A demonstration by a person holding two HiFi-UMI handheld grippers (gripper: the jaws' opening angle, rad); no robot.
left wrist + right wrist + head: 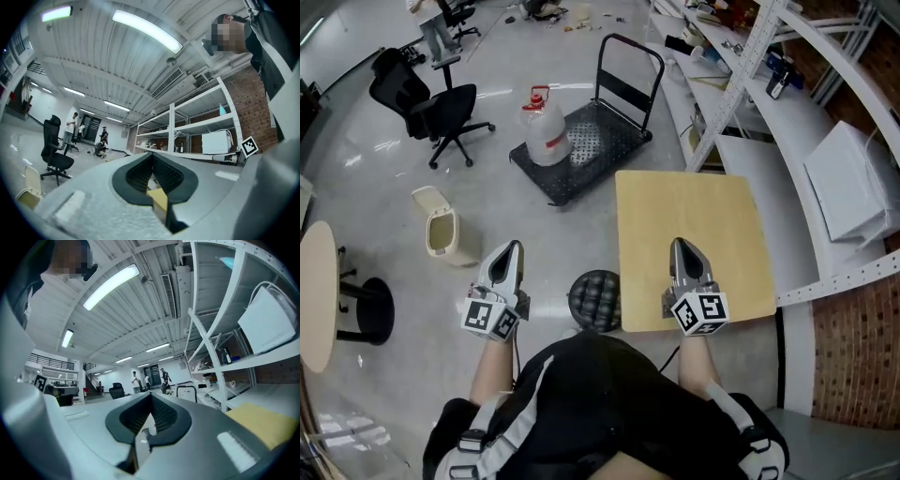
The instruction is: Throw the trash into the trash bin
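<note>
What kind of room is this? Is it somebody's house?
Not a house. It is most likely a workshop or lab. Tall metal shelves run along one side, a flat cart for moving heavy things is parked in the open, and an office chair stands nearby.

I count two grippers in my hands: the left gripper [513,247] at lower left and the right gripper [681,244] right of centre. One trash bin [442,232] stands at mid-left. There are two tables, the square table [694,225] and the round table [315,295] at the left edge. At upper centre is one cart [591,141] bearing one jug [546,131], and at bottom centre one stool [594,300]. At upper left are two chairs, the nearer chair [427,103] and the farther chair [456,13].
</note>
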